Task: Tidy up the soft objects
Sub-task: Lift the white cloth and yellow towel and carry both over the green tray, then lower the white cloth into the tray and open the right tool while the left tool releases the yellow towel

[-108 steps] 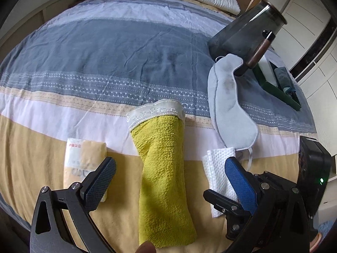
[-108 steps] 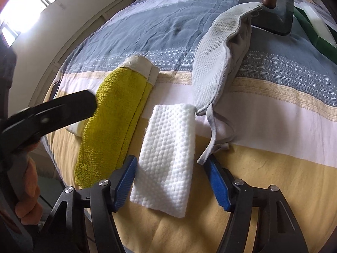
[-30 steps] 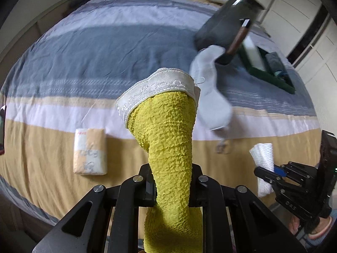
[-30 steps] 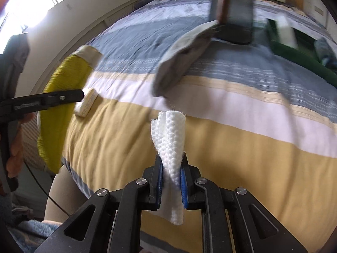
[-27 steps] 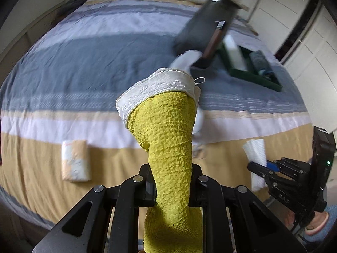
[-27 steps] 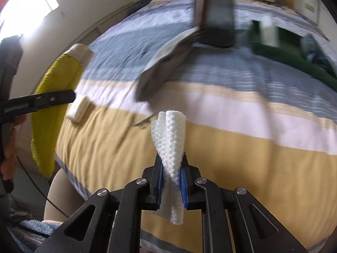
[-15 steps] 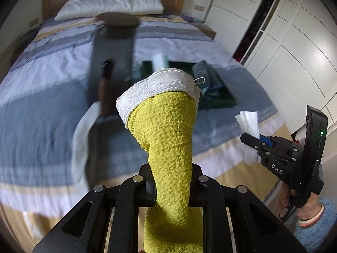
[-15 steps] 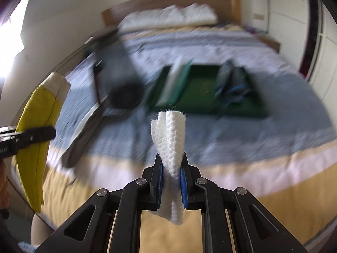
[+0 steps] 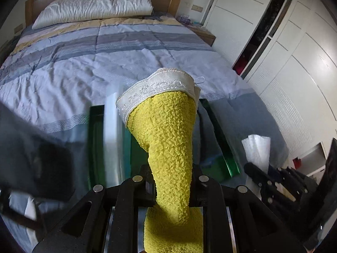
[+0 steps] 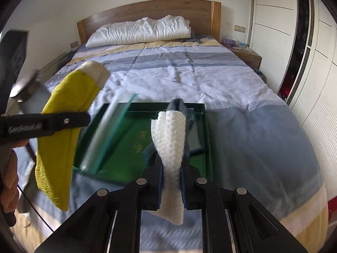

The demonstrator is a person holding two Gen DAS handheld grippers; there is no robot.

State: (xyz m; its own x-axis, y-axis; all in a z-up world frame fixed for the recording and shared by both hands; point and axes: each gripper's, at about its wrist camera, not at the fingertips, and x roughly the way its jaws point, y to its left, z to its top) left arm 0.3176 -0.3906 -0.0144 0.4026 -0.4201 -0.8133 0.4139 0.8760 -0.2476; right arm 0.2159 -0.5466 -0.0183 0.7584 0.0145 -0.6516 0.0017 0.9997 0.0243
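1. One green tray (image 10: 207,135) is seen on the bed (image 10: 210,80) just ahead of both grippers; a dark folded cloth (image 10: 179,105) and a blurred white item (image 10: 105,126) lie in it.
2. Left gripper (image 9: 171,187) is clamped on a yellow towel (image 9: 168,137), held upright.
3. Right gripper (image 10: 171,181) is clamped on a white textured cloth (image 10: 170,139).

Bed (image 10: 210,80): wide, covered by a quilt striped in blue, grey, white and yellow.
Headboard (image 10: 147,10): brown wood, against a plain pale wall (image 10: 52,10).
Pillow (image 10: 141,30): white, crumpled, lying across the head of the bed.
Nightstand (image 10: 246,55): wooden, just beside the bed, small items on top.
Wardrobe (image 9: 294,52): white panelled doors along the right side.
Light: bright daylight.
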